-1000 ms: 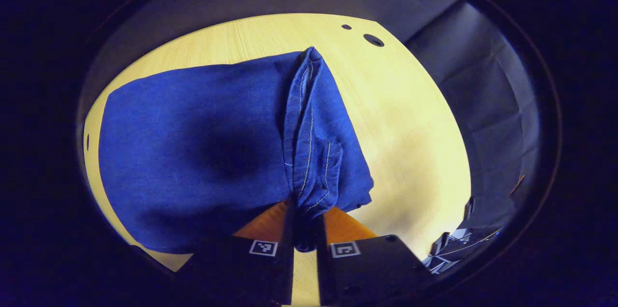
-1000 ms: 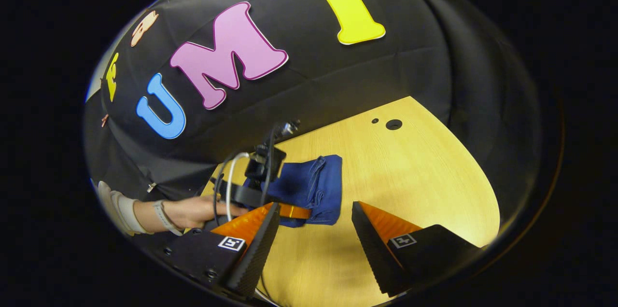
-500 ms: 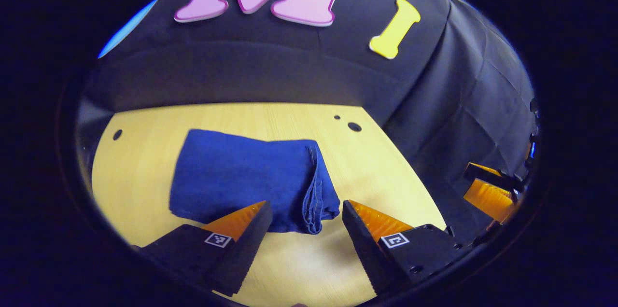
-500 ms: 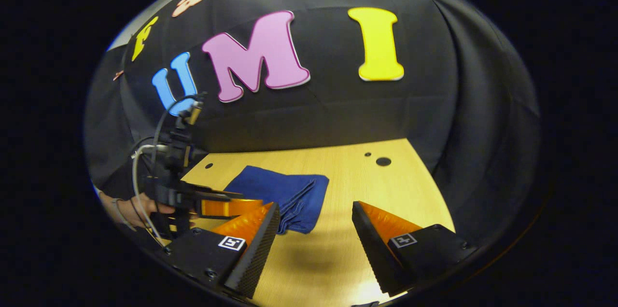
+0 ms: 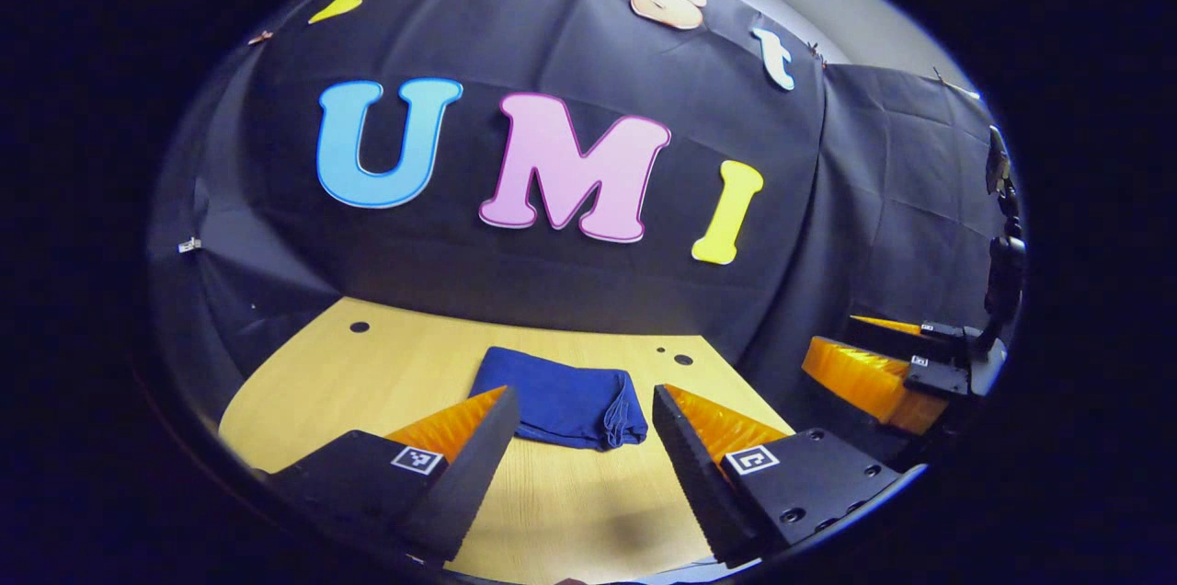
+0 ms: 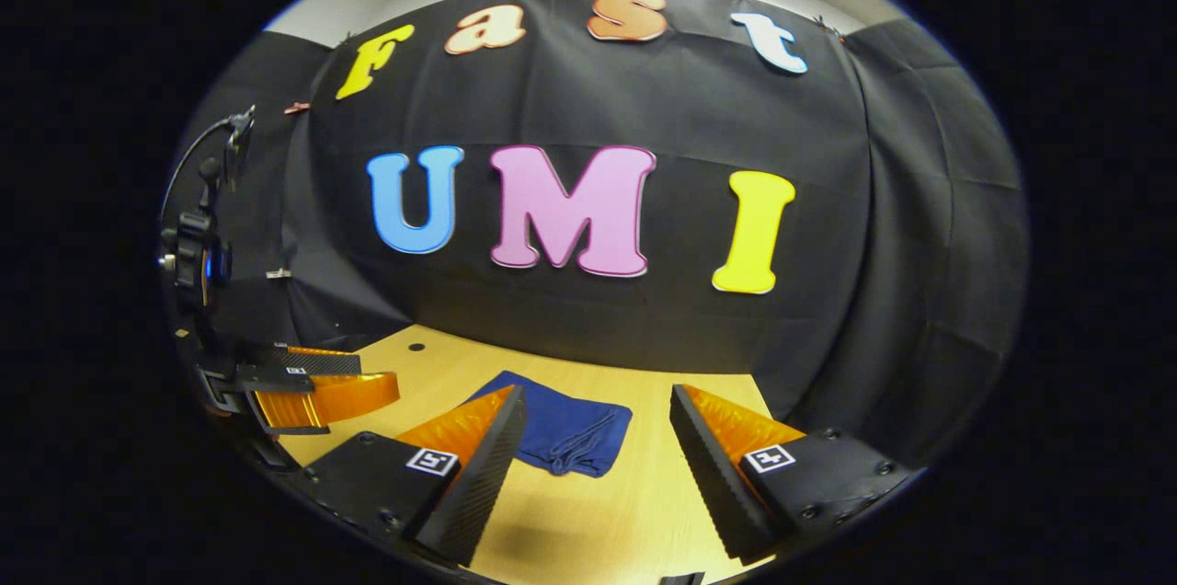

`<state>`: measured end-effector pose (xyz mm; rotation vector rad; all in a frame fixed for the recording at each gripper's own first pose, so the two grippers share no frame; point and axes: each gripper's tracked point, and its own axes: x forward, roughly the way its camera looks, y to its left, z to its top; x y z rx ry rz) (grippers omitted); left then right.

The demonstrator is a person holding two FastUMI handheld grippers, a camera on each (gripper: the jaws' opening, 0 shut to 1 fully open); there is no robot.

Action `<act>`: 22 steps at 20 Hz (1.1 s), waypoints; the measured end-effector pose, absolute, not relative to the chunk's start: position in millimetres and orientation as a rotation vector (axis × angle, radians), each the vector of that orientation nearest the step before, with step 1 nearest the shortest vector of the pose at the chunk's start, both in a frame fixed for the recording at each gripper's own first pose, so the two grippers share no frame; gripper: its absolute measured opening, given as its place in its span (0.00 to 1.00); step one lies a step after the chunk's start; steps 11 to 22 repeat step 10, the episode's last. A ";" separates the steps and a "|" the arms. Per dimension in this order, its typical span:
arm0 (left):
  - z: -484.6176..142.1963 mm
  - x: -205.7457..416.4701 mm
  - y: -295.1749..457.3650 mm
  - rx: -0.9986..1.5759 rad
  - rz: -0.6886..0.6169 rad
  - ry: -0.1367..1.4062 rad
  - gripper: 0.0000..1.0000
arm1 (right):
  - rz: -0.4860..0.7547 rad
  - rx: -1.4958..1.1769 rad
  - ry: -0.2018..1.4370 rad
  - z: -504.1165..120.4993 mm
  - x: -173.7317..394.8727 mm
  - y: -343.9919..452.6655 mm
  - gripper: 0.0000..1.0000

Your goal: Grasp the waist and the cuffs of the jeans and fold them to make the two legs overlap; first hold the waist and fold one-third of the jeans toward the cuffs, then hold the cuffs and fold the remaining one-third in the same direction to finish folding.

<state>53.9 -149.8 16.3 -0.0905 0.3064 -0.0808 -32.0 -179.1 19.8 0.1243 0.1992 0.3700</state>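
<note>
The jeans (image 5: 563, 405) lie on the table (image 5: 349, 383) as a small, thick packet of dark blue denim. It is folded into a nearly rectangular shape, and its stacked edges and seams bunch together on the right side. In the right gripper view the jeans (image 6: 570, 433) show the same soft wrinkles near the front edge. The table is of pale wood with a fine straight grain, smooth and flat, and it has some small round holes (image 5: 682, 360) near the far edge.

The left gripper (image 5: 581, 447) stands above the near side of the table. Its two wedge-shaped fingers are spread wide and hold nothing, and the jeans are seen between them, farther away and apart from them. The inner faces of the fingers (image 5: 676, 456) have a ribbed, saw-like texture. The right gripper (image 6: 593, 456) is also spread wide and empty, with the jeans beyond its fingers. Behind the table hangs the black cloth wall (image 6: 644, 327), slightly creased.
</note>
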 end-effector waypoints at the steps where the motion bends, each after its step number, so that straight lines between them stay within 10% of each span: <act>1: 30.3 39.3 -146.7 -0.060 -0.060 0.262 0.95 | 0.368 0.099 0.160 33.7 -45.5 -178.2 0.96; 22: 84.1 -10.4 -170.3 0.099 0.025 0.082 0.95 | 0.316 0.156 0.099 79.0 -112.3 -197.5 0.96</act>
